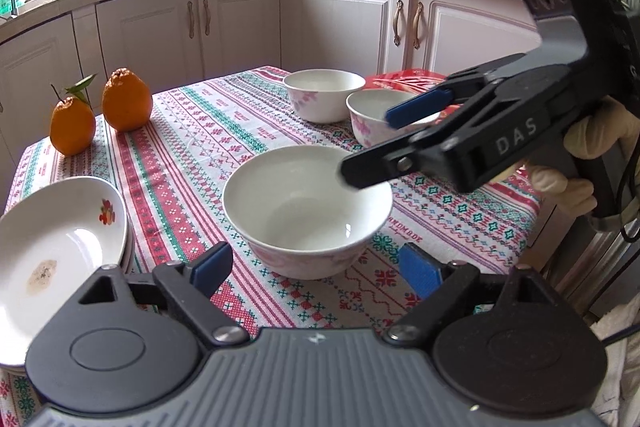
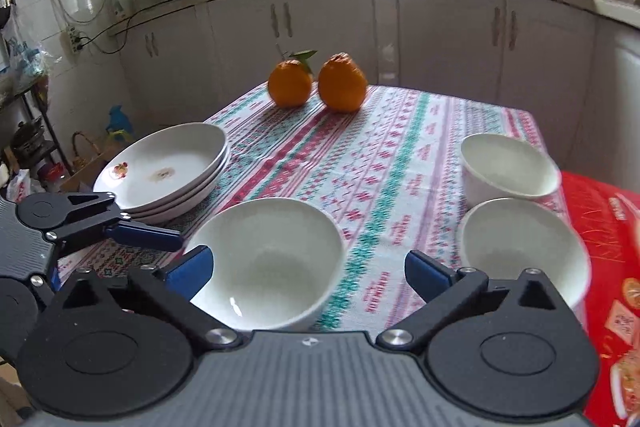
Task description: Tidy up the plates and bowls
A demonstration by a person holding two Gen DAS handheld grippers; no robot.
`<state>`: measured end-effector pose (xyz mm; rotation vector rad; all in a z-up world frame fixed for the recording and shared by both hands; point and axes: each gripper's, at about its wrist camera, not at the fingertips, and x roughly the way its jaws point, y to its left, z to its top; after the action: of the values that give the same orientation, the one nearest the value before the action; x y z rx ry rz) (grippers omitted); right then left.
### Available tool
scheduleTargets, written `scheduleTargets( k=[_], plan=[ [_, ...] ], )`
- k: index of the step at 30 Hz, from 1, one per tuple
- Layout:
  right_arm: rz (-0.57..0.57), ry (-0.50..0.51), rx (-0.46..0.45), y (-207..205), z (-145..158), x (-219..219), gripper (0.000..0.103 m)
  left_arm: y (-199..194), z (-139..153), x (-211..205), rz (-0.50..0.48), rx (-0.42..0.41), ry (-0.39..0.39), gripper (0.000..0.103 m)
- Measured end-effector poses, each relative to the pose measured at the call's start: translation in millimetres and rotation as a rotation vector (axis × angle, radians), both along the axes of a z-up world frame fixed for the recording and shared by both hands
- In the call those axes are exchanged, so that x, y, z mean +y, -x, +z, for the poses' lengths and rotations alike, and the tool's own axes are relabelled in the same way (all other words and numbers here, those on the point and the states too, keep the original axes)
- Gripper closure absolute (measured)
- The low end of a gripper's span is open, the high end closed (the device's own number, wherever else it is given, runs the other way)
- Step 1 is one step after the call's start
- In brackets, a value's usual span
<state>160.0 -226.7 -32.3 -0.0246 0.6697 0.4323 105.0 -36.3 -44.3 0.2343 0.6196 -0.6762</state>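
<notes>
Both hand-held grippers gape wide, empty, flanking glossy round ceramic bowl.

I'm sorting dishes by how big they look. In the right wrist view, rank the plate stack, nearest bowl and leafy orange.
1. Nearest bowl, though closeness to the camera inflates it.
2. Plate stack, nearly as broad.
3. Leafy orange, clearly smallest.

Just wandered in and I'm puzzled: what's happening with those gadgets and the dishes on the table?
A person holds a two-fingered claw in each hand and is tidying dishes on a patterned tablecloth. Both the left claw and the right claw are open and hold nothing. The nearest bowl sits on the cloth between them. Two more bowls stand apart to one side, and the plates are already stacked beside two oranges.
</notes>
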Motion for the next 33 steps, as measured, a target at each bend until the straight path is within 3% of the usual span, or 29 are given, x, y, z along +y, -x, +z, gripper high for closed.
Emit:
scheduleTargets(
  k=[7, 13, 18, 23, 33],
  plan=[
    [-0.163, 0.069, -0.064, 22.3, 3.0, -41.4, 0.000, 6.1, 14.7, -8.0, -0.033, -0.016, 0.001, 0.012],
    [-0.236, 0.064, 0.017, 22.4, -20.5, -68.3, 0.000, 4.2, 23.9, -22.5, -0.089, -0.016, 0.010, 0.012],
    [-0.288, 0.085, 0.025, 24.1, -33.0, -79.3, 0.000, -4.8, 30.4, -36.8, -0.114, -0.011, 0.001, 0.012],
    [-0.295, 0.193, -0.008, 21.2, -36.9, -76.8, 0.000, -22.6, 33.7, -54.1, -0.116, -0.001, -0.023, 0.012],
    [-0.277, 0.157, -0.021, 3.7, -40.8, -86.7, 0.000, -69.6, 34.7, -105.2, -0.175, 0.006, -0.075, 0.013]
  ],
)
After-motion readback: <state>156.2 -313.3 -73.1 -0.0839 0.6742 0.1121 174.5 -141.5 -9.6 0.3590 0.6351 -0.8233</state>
